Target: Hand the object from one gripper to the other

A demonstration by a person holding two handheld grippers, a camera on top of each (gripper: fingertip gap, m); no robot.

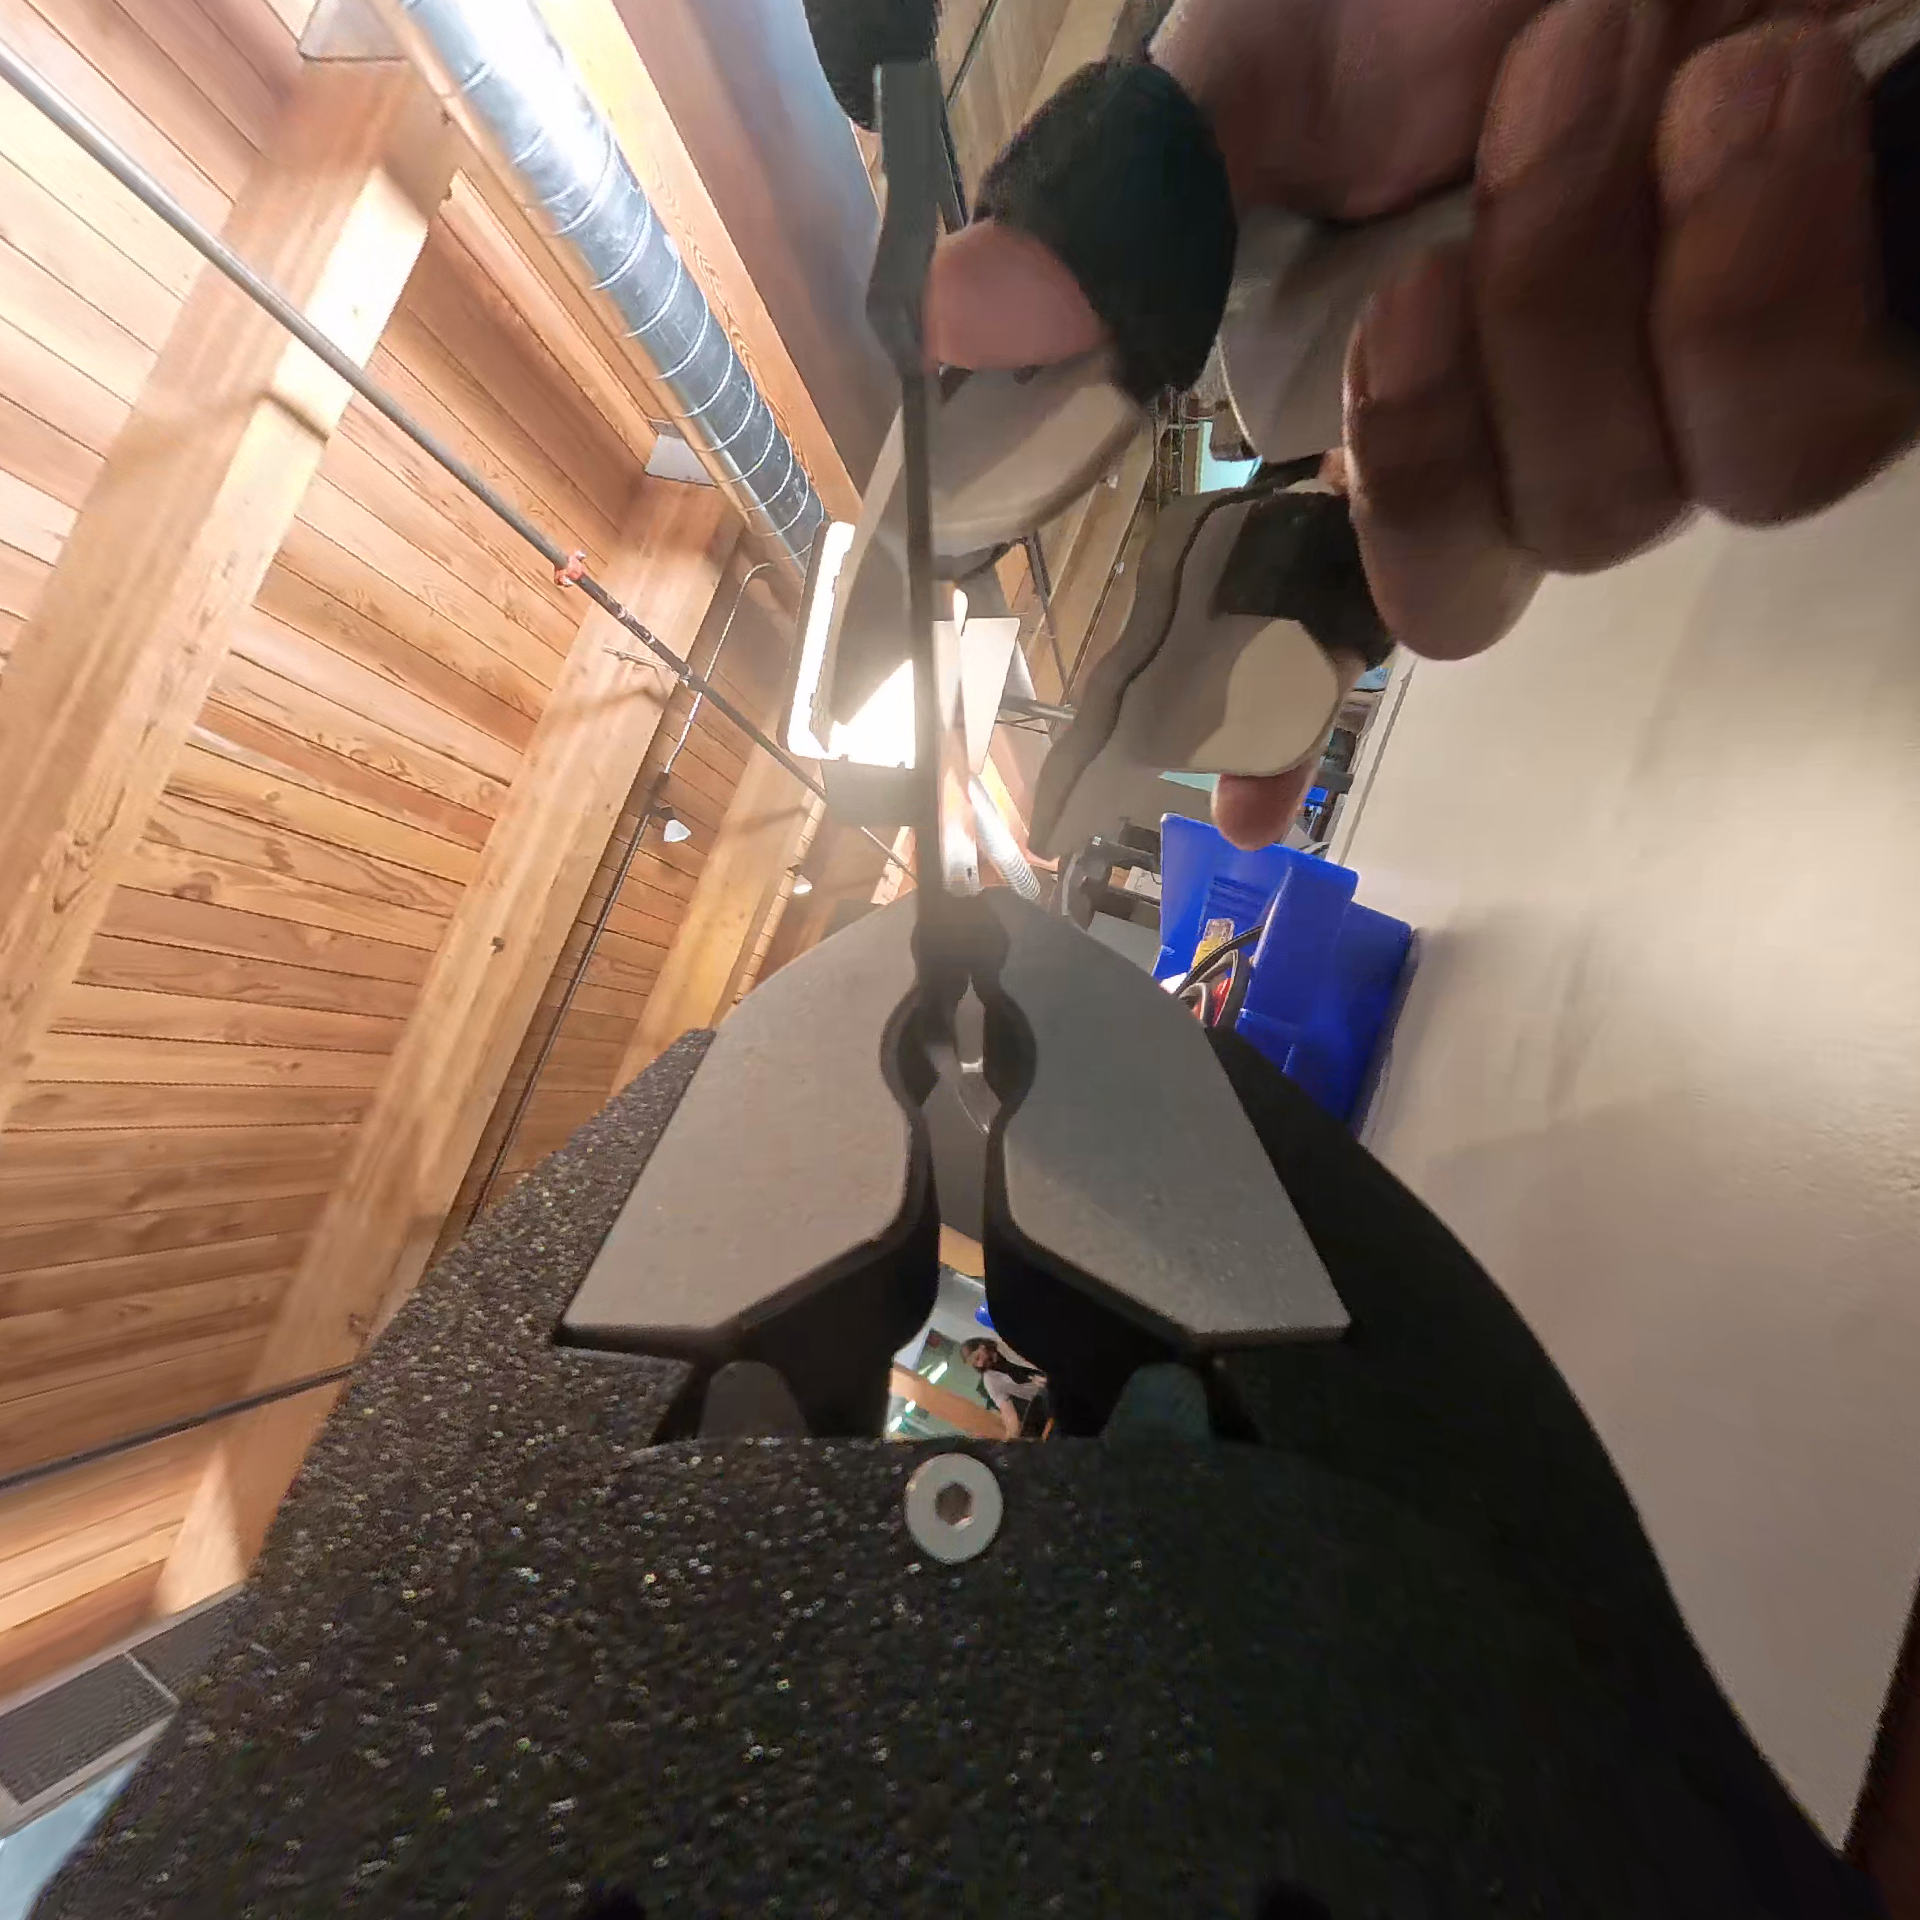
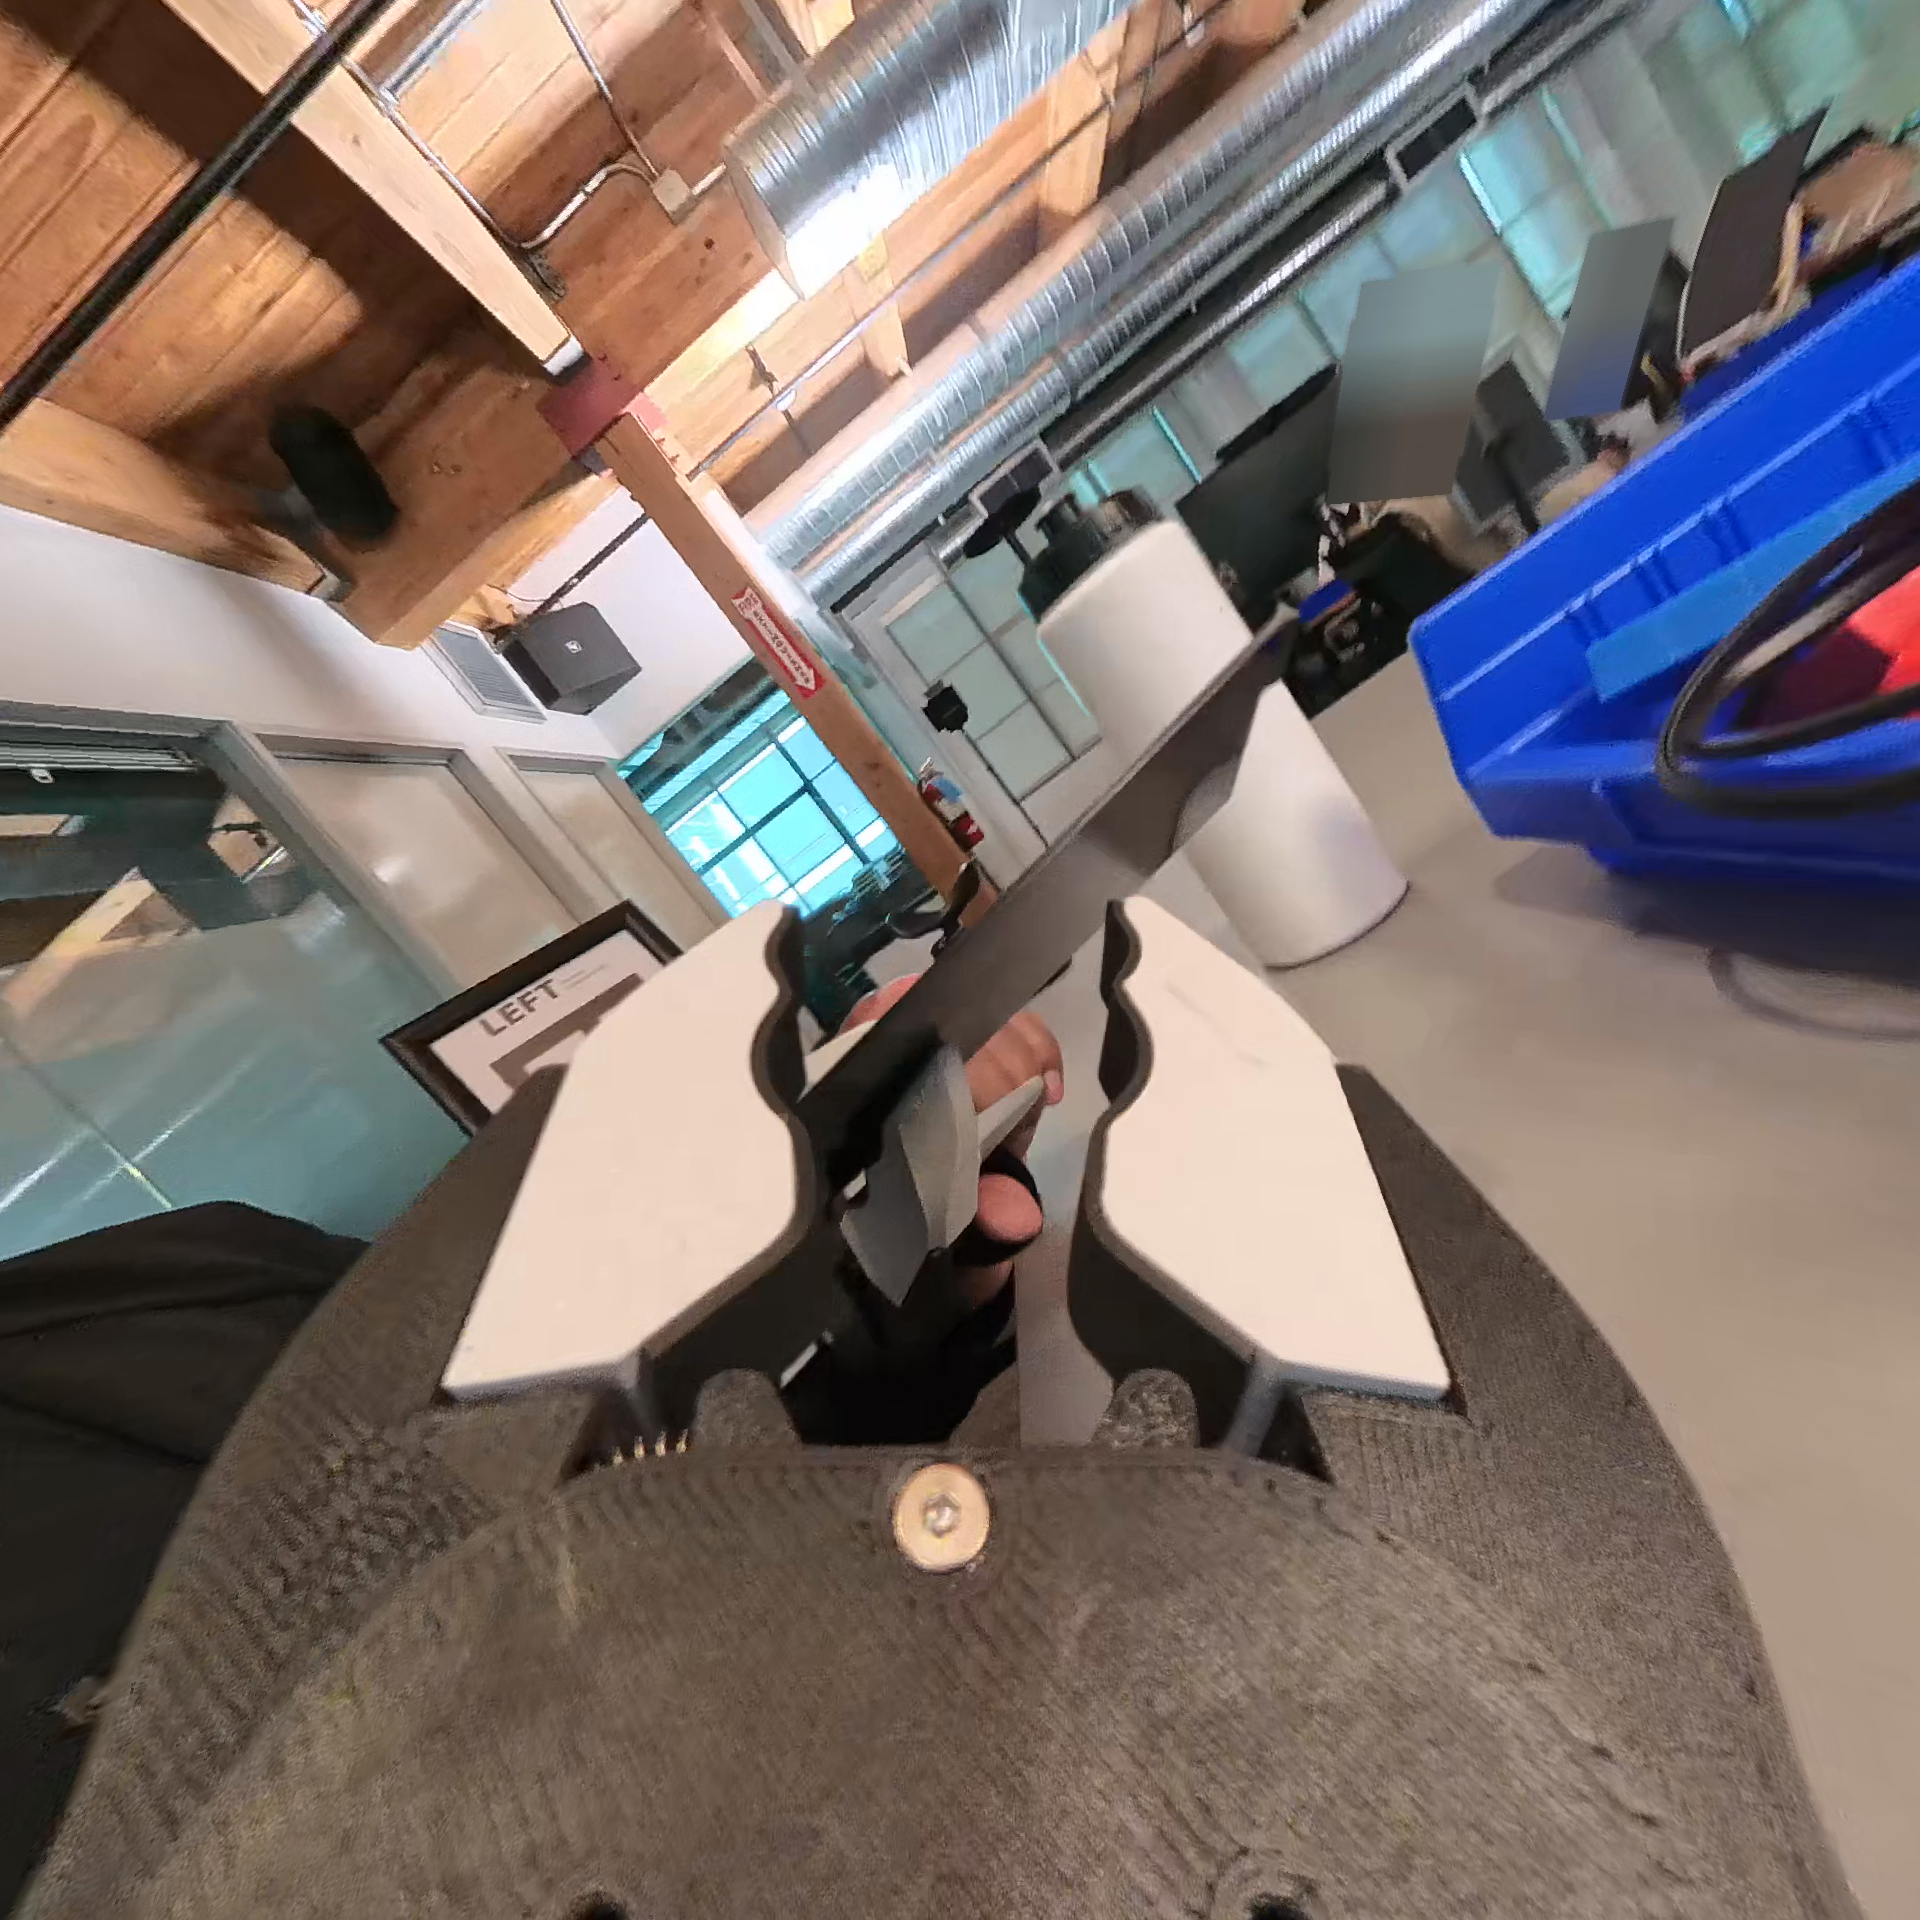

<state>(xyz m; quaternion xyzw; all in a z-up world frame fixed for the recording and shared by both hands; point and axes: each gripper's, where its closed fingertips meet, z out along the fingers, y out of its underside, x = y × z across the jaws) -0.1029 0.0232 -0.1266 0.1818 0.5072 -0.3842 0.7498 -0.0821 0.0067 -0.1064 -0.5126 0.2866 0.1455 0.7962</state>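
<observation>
You hold the object (image 1: 902,260), a thin flat black strip, with the left gripper (image 1: 961,935); its dark jaws are pressed together on the lower end, so the strip stands out long and free ahead of them. I think this is why you grip it at the end: the free length gives the other side room to take it

The right gripper (image 1: 940,774) comes from above in your hand (image 1: 1558,260). Its pale jaws are spread, with the strip passing between them. In the right wrist view the strip (image 2: 1091,862) lies on a slant across the gap of the right gripper (image 2: 948,925) and seems to touch neither jaw, though I cannot tell this surely. The left gripper (image 2: 904,1143) shows edge-on just below. To my judgement the handover is half made: the right jaws have to close before the left ones let go

About writing: I see no brand on the strip or on the grippers. At the left a framed sign (image 2: 540,1029) carries large dark letters, then a red sticker (image 2: 779,644) sits on the wooden post. More to the right stand a white bottle (image 2: 1226,727) and a blue bin (image 2: 1662,582), both with no label I can read
</observation>
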